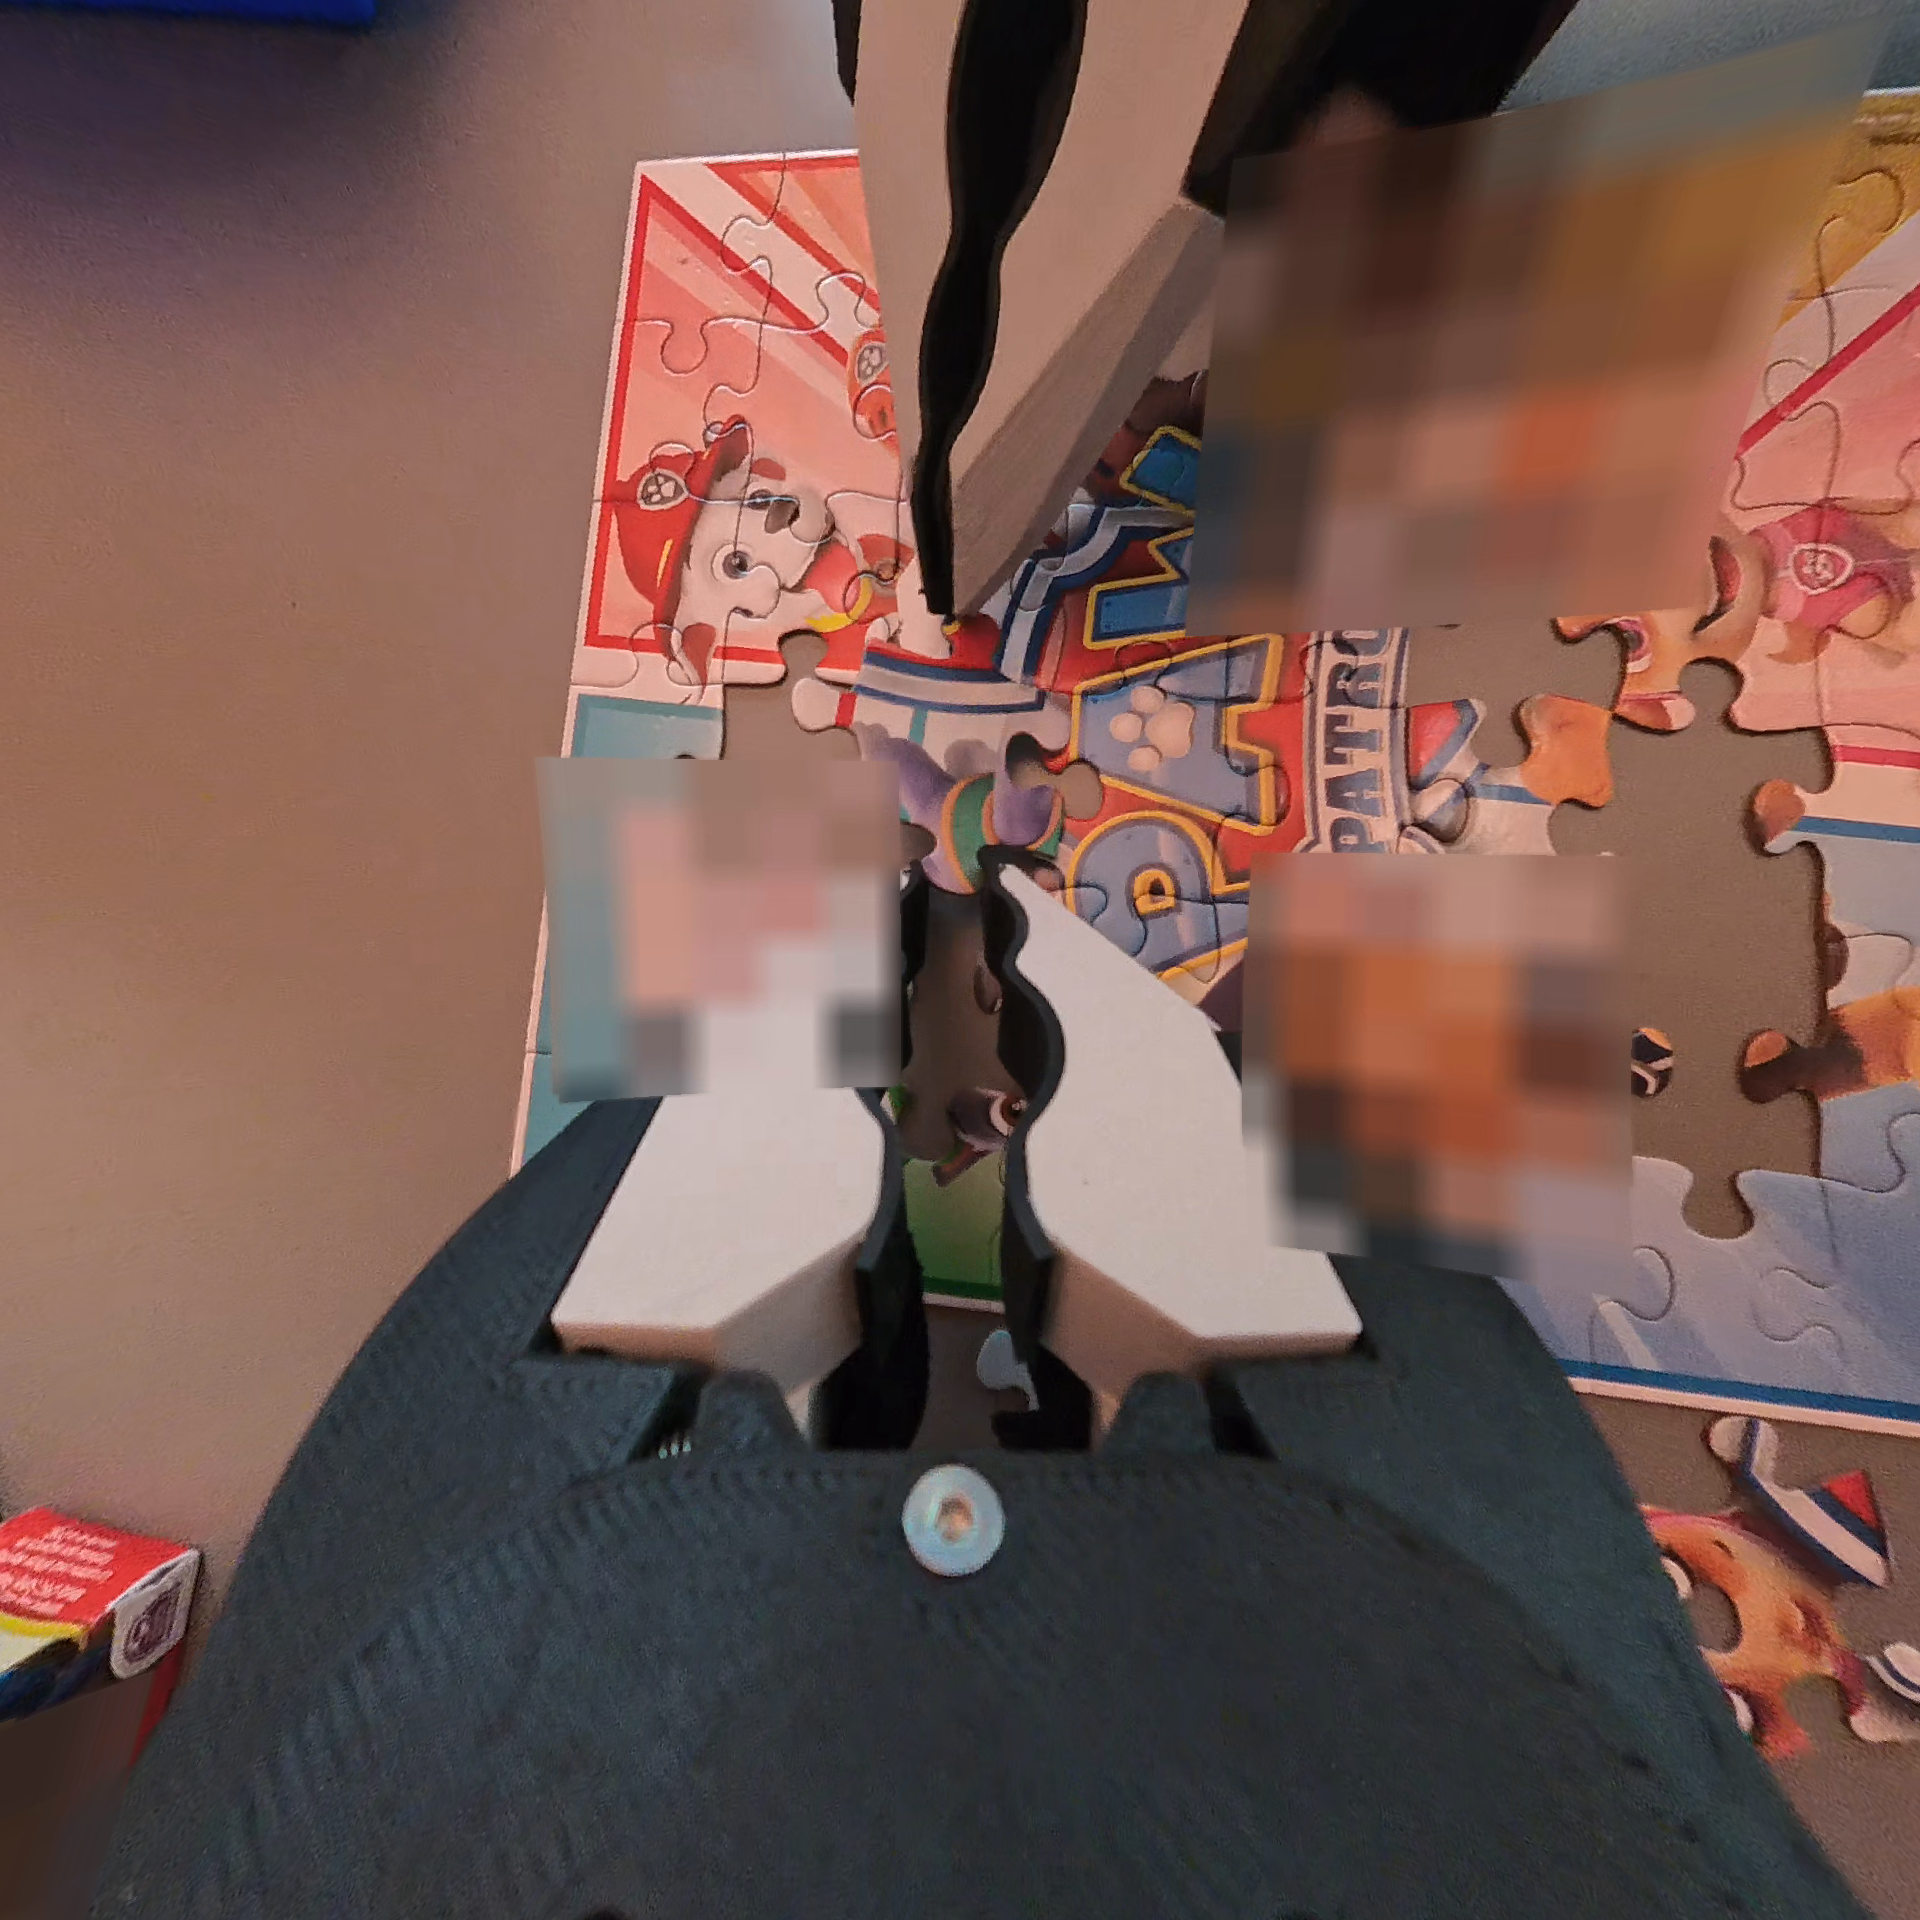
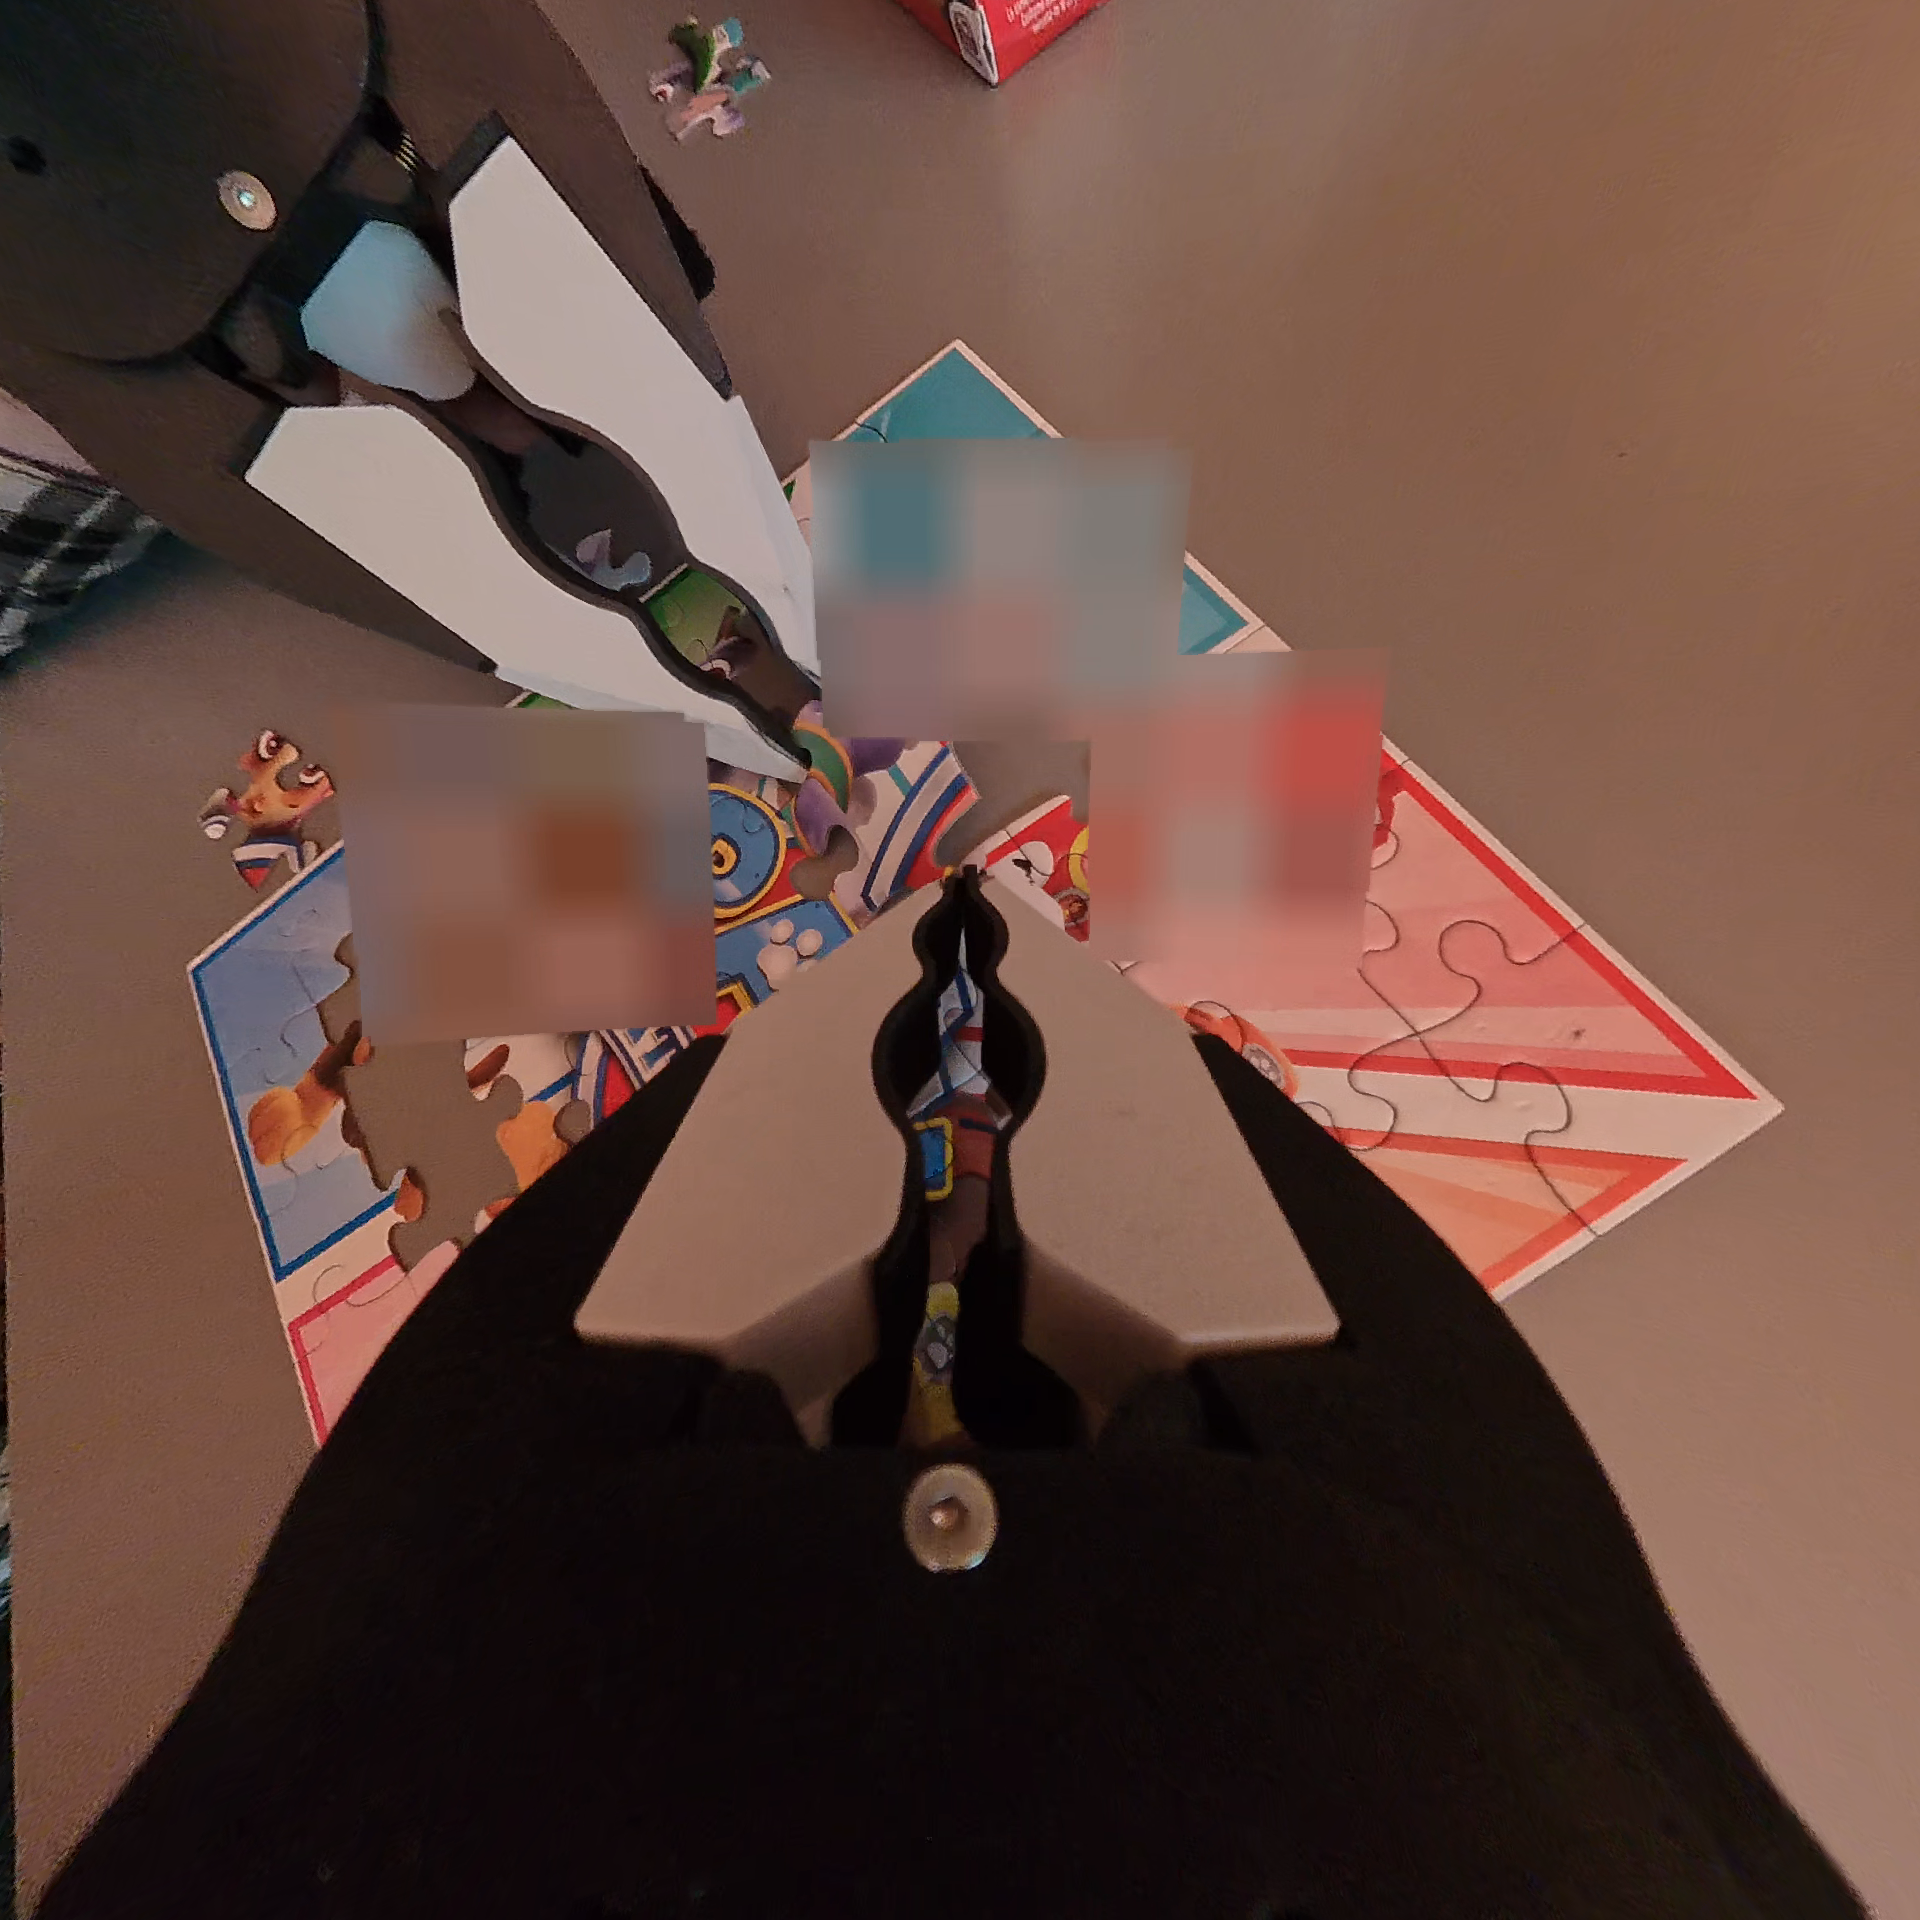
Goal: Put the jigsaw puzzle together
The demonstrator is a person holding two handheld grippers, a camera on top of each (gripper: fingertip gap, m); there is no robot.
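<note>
So the jigsaw puzzle (image 1: 748, 343) is mostly built, lying flat on the brown table (image 1: 260, 727) in the middle of both views, with a few holes left: a big gap on the right side of the left wrist view and a smaller one near the middle. The left gripper (image 1: 961, 873) has its tips resting down on a purple-and-green piece (image 1: 977, 821) in the centre, fingers close together with only a narrow slot between them; I can't tell if it's actually pinching that piece or just pushing on it. The right gripper (image 2: 966, 878) comes in from the far side with its fingers pressed together, tip touching the puzzle right by the red corner section (image 2: 1507, 1049). Loose pieces (image 1: 1787, 1590) sit off the near right edge, another loose piece (image 2: 712, 78) lies by itself, and the red box (image 2: 997, 31) is off to the side. My worry: that centre piece looks only half seated, so if either tip pushes sideways instead of straight down, the joined pieces around it could buckle or slide apart, since nothing's holding the puzzle to the table. Both grippers are crowded too, so a bump seems likely.
</note>
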